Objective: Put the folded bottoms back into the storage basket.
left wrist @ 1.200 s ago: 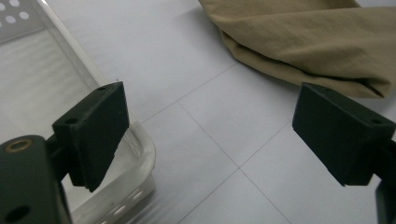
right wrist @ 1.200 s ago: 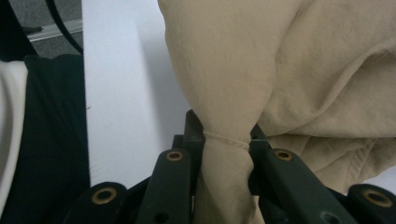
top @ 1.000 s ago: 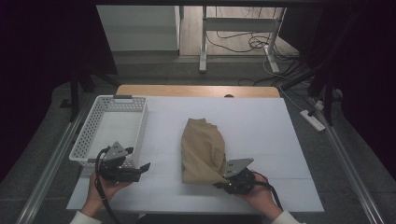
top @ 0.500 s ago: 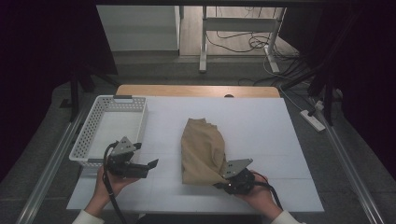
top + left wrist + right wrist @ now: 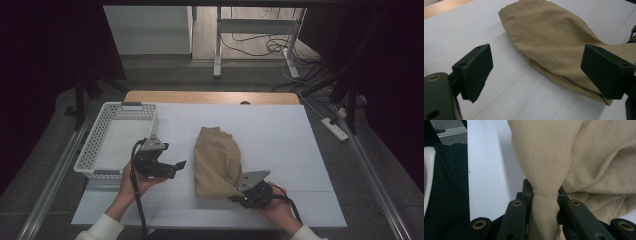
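Note:
A tan folded cloth lies in the middle of the white table. My right gripper is at the cloth's near right corner, shut on a bunched fold of the cloth. My left gripper hovers just left of the cloth, open, its jaws pointing toward the fabric. In the left gripper view the cloth lies ahead between the wide-apart jaws, nothing held.
A white perforated basket stands at the table's left edge, behind my left hand. A wooden strip runs along the table's far edge. Cables and a power strip lie on the floor beyond.
My left gripper has moved right and a little forward, from beside the basket toward the cloth's left edge. The right gripper has stayed put, holding the cloth corner.

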`<state>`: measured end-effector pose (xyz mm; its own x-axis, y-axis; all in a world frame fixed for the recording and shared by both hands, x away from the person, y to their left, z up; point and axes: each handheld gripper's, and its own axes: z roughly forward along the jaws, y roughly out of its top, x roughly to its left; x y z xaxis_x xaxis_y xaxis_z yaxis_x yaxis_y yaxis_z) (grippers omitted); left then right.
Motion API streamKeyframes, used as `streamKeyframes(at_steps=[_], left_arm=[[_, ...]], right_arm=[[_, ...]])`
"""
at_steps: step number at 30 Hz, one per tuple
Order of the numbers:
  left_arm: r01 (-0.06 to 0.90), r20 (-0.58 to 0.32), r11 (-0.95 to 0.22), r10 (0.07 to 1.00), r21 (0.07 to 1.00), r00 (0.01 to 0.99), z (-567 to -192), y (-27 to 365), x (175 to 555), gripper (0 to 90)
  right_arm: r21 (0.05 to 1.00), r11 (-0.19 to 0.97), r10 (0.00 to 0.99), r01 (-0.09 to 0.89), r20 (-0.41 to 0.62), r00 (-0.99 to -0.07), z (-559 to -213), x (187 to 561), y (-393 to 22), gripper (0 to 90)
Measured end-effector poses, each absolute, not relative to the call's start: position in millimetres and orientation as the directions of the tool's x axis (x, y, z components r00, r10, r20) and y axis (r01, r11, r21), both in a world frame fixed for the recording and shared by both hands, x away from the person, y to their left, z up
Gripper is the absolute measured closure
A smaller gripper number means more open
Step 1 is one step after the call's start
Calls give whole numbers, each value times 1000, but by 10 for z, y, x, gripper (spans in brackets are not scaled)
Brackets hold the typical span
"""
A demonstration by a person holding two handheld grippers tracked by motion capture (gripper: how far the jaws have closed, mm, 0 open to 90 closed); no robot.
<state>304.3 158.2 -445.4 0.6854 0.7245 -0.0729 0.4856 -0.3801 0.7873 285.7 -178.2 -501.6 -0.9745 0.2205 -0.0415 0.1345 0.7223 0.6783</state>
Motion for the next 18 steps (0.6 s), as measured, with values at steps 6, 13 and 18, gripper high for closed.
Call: streamKeyframes(at_steps=[6,13,18], left_arm=[[490,-79,-384,719,782,691,-4456,1492,3155,113],[505,-106,-393,700,768,706,-4485,1379,3295,112],[507,-105,-401,697,763,709,-4490,1321,3366,112]], right_arm=[[678,724,217,129,-45,-975,-5020,2863,-1780,773],[682,721,221,125,-55,-974,-5030,2858,-1778,772],[681,721,219,123,-56,-974,-5034,2862,-1779,772]])
